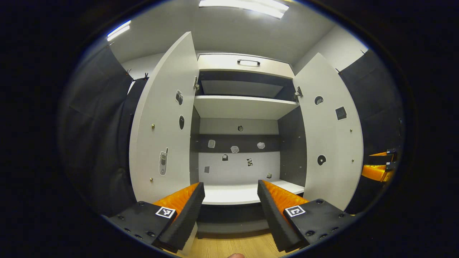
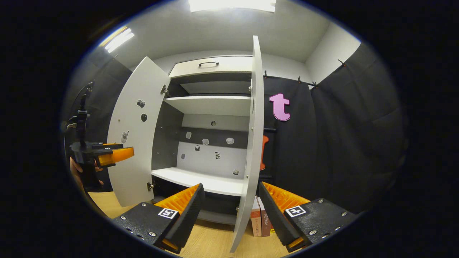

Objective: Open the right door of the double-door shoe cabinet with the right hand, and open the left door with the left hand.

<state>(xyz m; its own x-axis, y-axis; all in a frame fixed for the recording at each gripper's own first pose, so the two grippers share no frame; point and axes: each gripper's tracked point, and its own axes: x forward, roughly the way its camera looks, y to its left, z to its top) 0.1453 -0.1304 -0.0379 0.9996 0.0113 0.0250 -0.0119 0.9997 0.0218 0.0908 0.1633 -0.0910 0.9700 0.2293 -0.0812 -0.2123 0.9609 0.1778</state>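
The white double-door shoe cabinet (image 1: 244, 107) stands straight ahead with both doors swung wide. In the left gripper view the left door (image 1: 161, 125) and the right door (image 1: 331, 132) flank bare shelves, and my left gripper (image 1: 230, 186) is open, facing the lower shelf with nothing between its fingers. At the far right edge of that view is my right gripper (image 1: 374, 163). In the right gripper view the right door (image 2: 251, 143) is seen edge-on, and its free edge passes between the spread fingers of my open right gripper (image 2: 230, 190). A hand holds the left gripper (image 2: 107, 154) beside the left door (image 2: 134, 136).
A drawer with a dark handle (image 1: 248, 62) tops the cabinet. Small stickers dot the doors and back panel. Two books (image 2: 260, 218) stand on the wooden floor (image 2: 211, 247) behind the right door. Black cloth walls close in on both sides.
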